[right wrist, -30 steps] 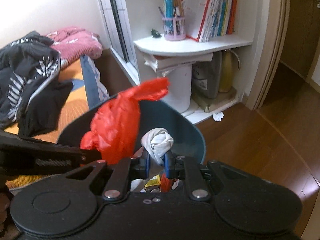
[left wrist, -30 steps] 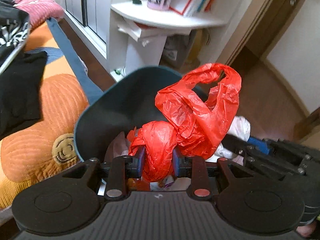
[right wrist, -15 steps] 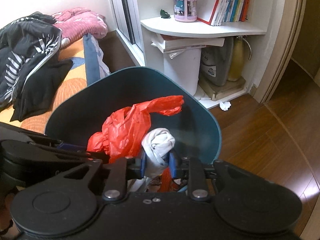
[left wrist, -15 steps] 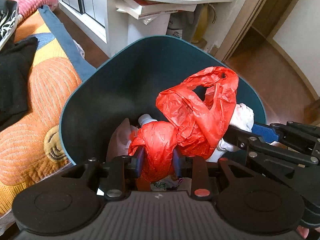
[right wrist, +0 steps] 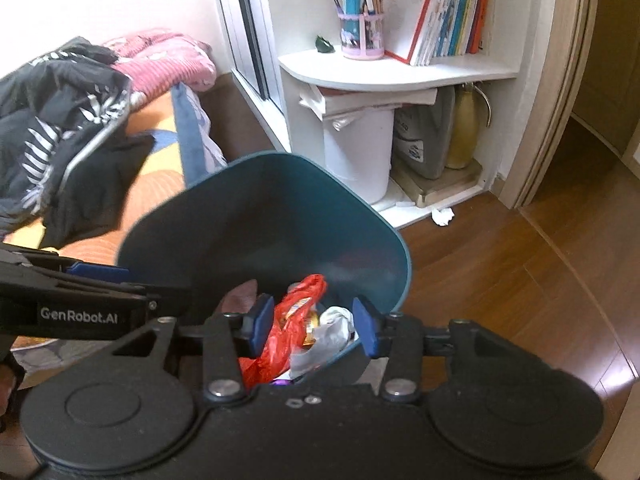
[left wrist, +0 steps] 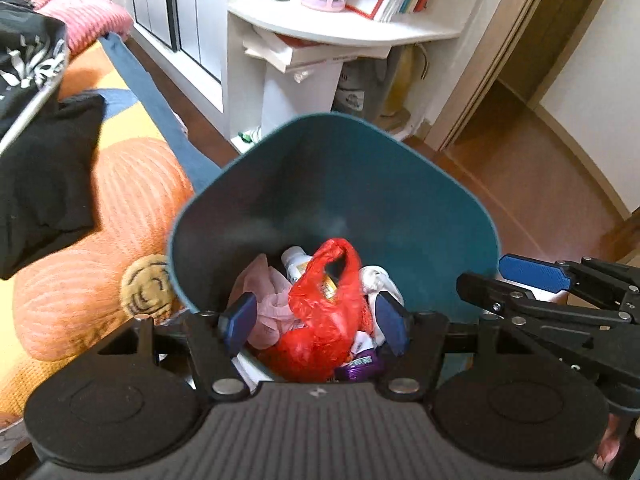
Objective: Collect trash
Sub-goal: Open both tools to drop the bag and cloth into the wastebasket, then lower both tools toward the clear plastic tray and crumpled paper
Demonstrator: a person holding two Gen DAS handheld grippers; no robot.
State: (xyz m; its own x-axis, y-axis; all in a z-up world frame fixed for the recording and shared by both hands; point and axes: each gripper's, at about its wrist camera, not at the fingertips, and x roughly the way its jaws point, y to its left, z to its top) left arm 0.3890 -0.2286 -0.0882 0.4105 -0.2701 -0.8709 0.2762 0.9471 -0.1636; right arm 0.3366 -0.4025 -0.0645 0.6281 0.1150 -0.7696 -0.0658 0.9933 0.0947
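A teal trash bin [left wrist: 400, 208] [right wrist: 256, 216] stands on the floor below both grippers. Inside it lie a red plastic bag [left wrist: 324, 312] [right wrist: 288, 328], a white crumpled wad [left wrist: 380, 280] [right wrist: 336, 320], pink tissue [left wrist: 266, 296], a white bottle and a purple wrapper. My left gripper [left wrist: 316, 324] hovers over the bin's near rim, its jaws opening, and the red bag sits below them untouched by the pads. My right gripper [right wrist: 314, 326] also hangs over the rim with its jaws opening and nothing gripped. Each gripper shows at the edge of the other's view.
An orange cushion [left wrist: 92, 216] and dark clothes [right wrist: 60, 136] lie on the bed at left. A white corner shelf [right wrist: 392, 72] with books and a pen cup stands behind the bin, a white bucket [right wrist: 356, 152] under it. A white paper scrap [right wrist: 442, 216] lies on the wooden floor.
Both grippers opened. The red bag fell from the left one and the white wad from the right one into the bin.
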